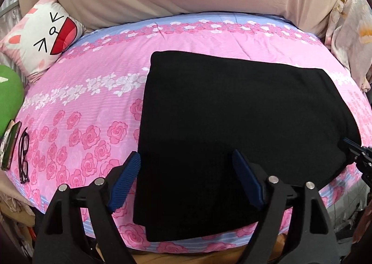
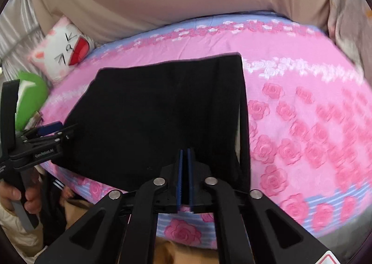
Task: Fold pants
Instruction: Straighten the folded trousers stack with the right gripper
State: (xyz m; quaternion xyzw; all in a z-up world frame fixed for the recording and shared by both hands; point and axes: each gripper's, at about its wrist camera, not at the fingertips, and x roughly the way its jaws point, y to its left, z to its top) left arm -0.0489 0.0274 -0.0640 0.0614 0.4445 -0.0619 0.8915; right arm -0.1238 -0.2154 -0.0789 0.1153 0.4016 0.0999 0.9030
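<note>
Pants [image 1: 232,113], black, folded flat on bedspread [image 1: 93,82]; left gripper [image 1: 186,159] spread wide straddling their near edge, right gripper [image 2: 184,154] closed and empty, likely for smoothing.

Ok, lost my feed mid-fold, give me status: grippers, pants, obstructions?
Left gripper open above pants. Right gripper shut, nothing visibly held. Pants folded flat on bed. Glasses lie well aside.

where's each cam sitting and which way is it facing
Left wrist: on the left claw, angled down at the folded black pants on the pink rose-print bedsheet; its jaws are open.
Right wrist: on the shut right claw, same pants from their right; a hand shows.
Shared: pants, sheet, cat-face pillow.
</note>
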